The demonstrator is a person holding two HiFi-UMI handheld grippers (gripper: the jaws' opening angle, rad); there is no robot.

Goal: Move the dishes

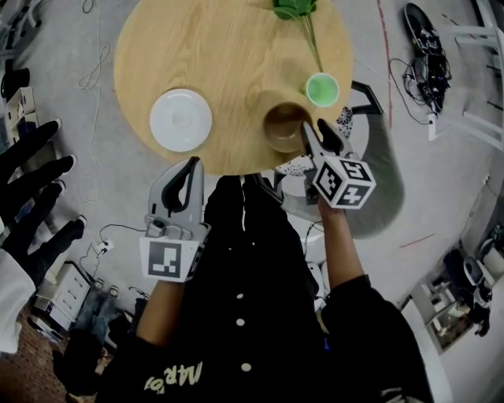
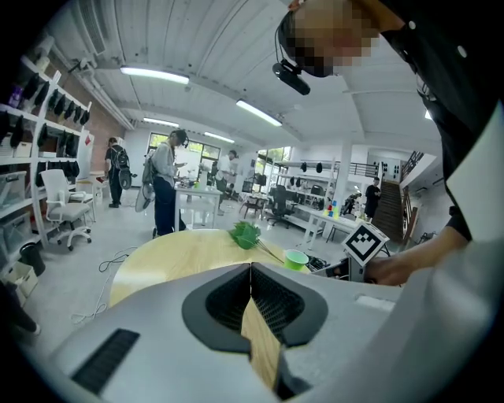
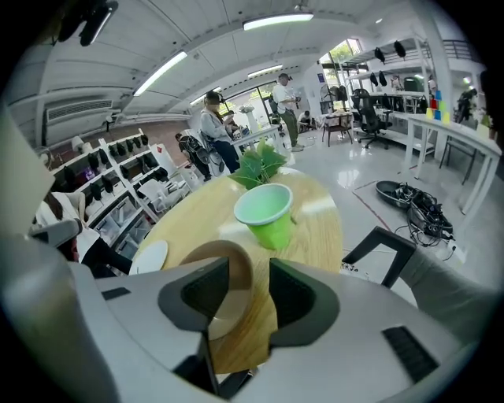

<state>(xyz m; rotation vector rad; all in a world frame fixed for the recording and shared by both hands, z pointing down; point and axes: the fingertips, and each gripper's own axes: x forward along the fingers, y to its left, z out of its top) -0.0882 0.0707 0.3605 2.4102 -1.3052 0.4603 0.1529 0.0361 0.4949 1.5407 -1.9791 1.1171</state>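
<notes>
A round wooden table (image 1: 228, 55) holds a white plate (image 1: 180, 120), a brown bowl (image 1: 285, 126) and a green cup (image 1: 322, 89). My right gripper (image 1: 315, 132) is at the table's near edge, open, with the bowl's near rim in the gap between its jaws. In the right gripper view the bowl (image 3: 236, 290) shows between the jaws of the right gripper (image 3: 250, 275), the cup (image 3: 266, 212) just beyond it and the plate (image 3: 150, 256) to the left. My left gripper (image 1: 191, 167) hovers off the table's edge below the plate. It (image 2: 251, 271) is shut and holds nothing.
A green plant sprig (image 1: 295, 8) lies at the table's far side behind the cup. A black chair frame (image 1: 366, 94) and a grey seat (image 1: 382, 181) stand right of the table. Cables and shoes lie on the floor. Several people stand far off (image 2: 165, 189).
</notes>
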